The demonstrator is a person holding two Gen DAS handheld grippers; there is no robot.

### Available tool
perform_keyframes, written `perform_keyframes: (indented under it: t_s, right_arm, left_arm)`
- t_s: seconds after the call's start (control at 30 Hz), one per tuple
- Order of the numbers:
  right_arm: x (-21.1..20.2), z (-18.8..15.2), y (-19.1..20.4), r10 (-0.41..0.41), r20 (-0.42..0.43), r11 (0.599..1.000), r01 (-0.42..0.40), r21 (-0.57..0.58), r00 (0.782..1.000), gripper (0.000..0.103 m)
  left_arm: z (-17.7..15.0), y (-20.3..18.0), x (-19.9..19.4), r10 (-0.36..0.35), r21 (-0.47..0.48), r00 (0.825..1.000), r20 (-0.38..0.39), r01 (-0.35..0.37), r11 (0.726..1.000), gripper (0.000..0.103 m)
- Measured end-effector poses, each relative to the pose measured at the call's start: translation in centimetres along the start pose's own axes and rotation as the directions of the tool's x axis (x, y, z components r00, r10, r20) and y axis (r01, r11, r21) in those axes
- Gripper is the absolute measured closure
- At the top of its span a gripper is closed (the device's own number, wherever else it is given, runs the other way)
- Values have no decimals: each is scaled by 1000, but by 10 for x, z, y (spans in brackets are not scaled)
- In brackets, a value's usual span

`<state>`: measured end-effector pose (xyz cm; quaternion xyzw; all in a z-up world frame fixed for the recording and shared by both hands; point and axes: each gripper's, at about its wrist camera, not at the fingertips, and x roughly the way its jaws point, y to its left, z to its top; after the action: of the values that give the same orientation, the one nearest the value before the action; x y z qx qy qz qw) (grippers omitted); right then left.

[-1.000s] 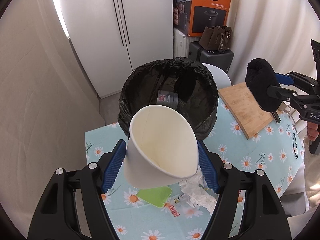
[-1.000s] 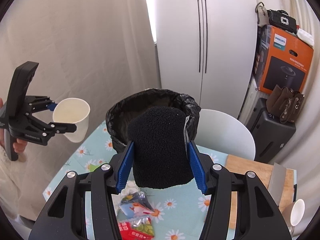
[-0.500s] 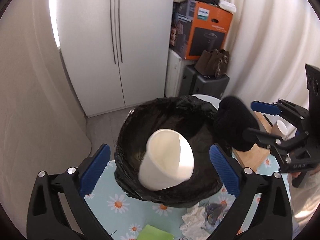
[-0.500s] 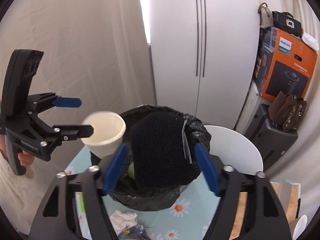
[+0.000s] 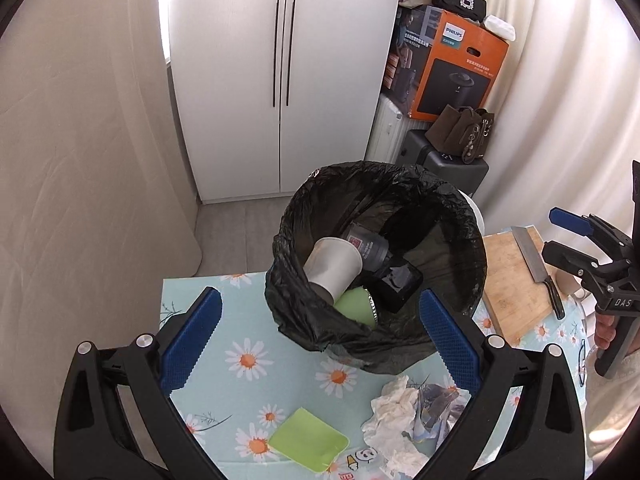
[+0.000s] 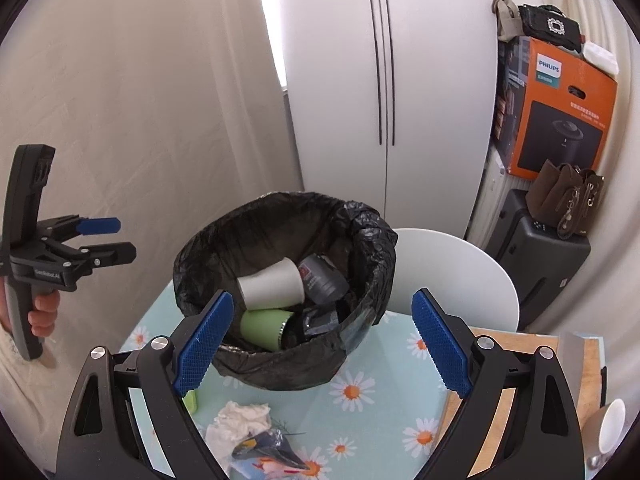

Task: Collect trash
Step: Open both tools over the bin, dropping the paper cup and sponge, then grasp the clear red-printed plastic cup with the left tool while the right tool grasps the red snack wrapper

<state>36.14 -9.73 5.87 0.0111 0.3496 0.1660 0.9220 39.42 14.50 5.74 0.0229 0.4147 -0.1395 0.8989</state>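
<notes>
A bin lined with a black bag (image 5: 472, 248) (image 6: 372, 240) stands on the daisy tablecloth. Inside lie a white paper cup (image 5: 332, 266) (image 6: 270, 282), a grey can (image 5: 370, 250) (image 6: 322, 278), a green cup (image 5: 356, 308) (image 6: 266, 324) and a black object (image 5: 398, 284). My left gripper (image 5: 318, 340) is open and empty in front of the bin; it also shows in the right wrist view (image 6: 110, 240). My right gripper (image 6: 320, 344) is open and empty in front of the bin; it also shows in the left wrist view (image 5: 564, 236). Crumpled tissue (image 5: 394, 408) (image 6: 240, 420), a wrapper (image 6: 268, 450) and a green sheet (image 5: 308, 442) lie on the cloth.
A wooden cutting board (image 5: 516, 280) with a cleaver (image 5: 538, 264) lies right of the bin. A white chair back (image 6: 452, 276) stands behind the table. A white mug (image 6: 612, 426) sits at the right edge. A cabinet, boxes and bags stand behind.
Both grippers opened. The white cup left my left gripper and the black object left my right gripper; both now lie in the bin. Both grippers drew back and apart.
</notes>
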Motion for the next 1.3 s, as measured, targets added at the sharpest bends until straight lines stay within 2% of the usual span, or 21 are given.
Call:
perform_keyframes:
  t_s: [0.33, 0.57, 0.93, 1.3]
  right_arm:
    - [-35, -24, 8, 14, -10, 998, -15, -56, 1000, 16]
    - [-51, -40, 12, 23, -27, 995, -26, -93, 999, 16]
    - [-56, -64, 15, 54, -73, 991, -63, -115, 996, 16]
    - [-44, -93, 25, 84, -151, 982, -107, -158, 985, 16]
  left_arm:
    - [-36, -15, -35, 76, 1, 997, -8, -76, 997, 6]
    - [-59, -22, -44, 96, -17, 995, -31, -96, 995, 6]
    - [-88, -31, -39, 77, -58, 994, -76, -82, 995, 6]
    - [-125, -36, -27, 124, -87, 979, -160, -139, 986, 6]
